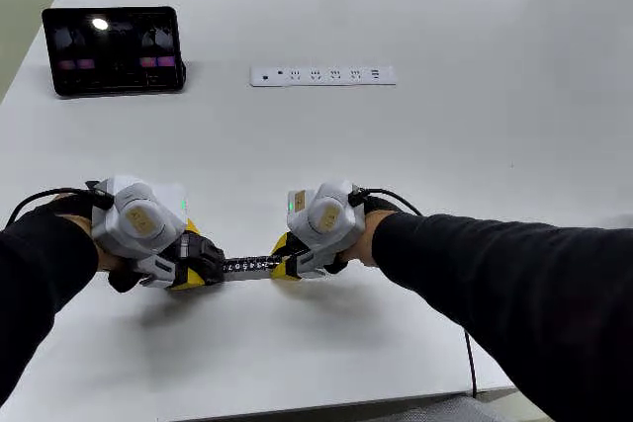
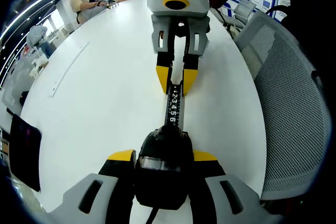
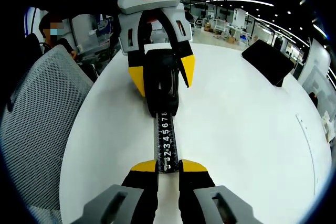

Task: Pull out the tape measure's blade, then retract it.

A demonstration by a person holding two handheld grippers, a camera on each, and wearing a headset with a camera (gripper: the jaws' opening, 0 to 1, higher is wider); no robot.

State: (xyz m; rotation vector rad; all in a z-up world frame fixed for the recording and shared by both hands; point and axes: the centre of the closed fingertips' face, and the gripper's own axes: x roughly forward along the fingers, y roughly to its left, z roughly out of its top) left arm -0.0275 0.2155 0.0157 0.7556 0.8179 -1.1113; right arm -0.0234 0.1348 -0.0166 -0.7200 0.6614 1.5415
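Note:
A black tape measure case (image 2: 163, 163) sits between the yellow-tipped jaws of my left gripper (image 2: 163, 157), which is shut on it; it also appears as the tape measure case (image 1: 201, 259) and the tape measure case (image 3: 161, 80). A short length of black blade (image 2: 172, 109) with white numerals runs from the case to my right gripper (image 3: 168, 166), shut on the blade's end. In the head view, the left gripper (image 1: 188, 266) and right gripper (image 1: 282, 264) face each other near the table's front edge, the blade (image 1: 249, 265) stretched between them.
A white table (image 1: 415, 145) carries a dark tablet (image 1: 112, 48) at the far left and a white power strip (image 1: 322, 75) at the middle back. A mesh office chair (image 2: 286, 93) stands beside the table. People sit at the table's far end.

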